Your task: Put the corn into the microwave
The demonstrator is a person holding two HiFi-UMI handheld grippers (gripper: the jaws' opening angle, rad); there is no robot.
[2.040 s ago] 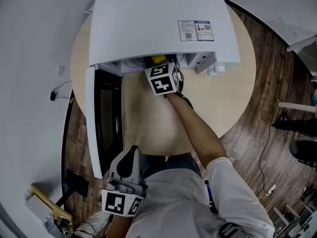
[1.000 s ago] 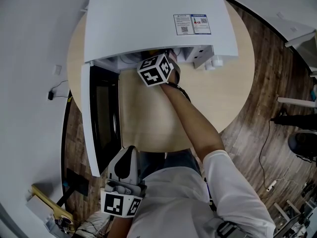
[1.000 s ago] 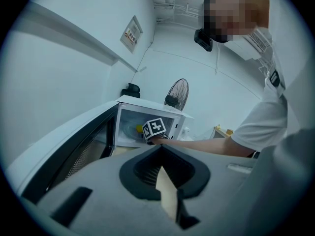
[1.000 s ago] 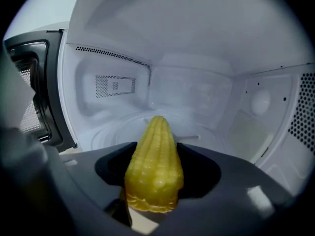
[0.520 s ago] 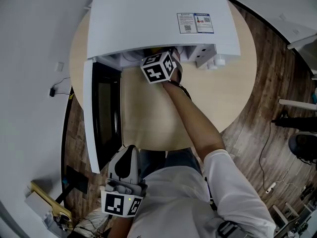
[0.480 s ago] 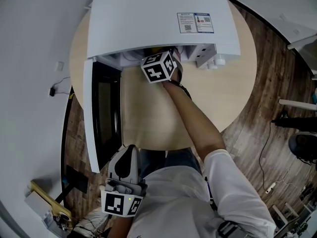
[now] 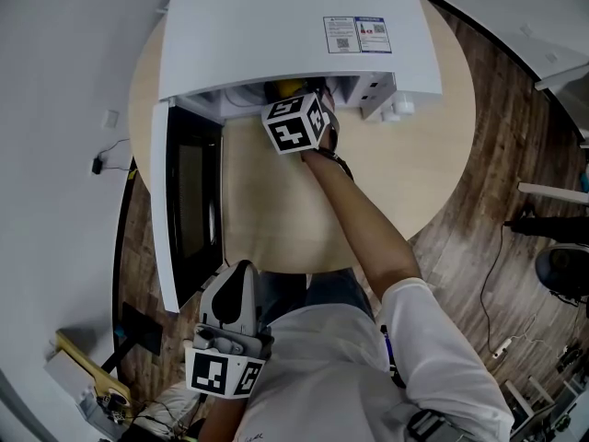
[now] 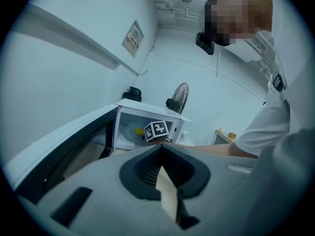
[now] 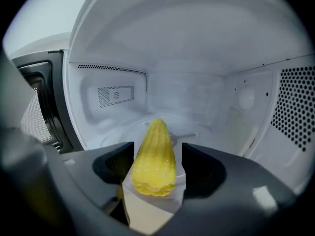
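My right tongs (image 9: 156, 147) are opening around the corn (image 9: 153, 163), which lies lengthwise straight ahead inside the microwave (image 9: 197, 48); my left tongs (image 8: 162, 150) are closed and empty.

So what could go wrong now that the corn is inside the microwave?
The right tongs are opening with the corn lying between them, so pulling out crooked might snag it and roll it out of the microwave. Also, the door stands wide open beside the arm; a bump could swing it.
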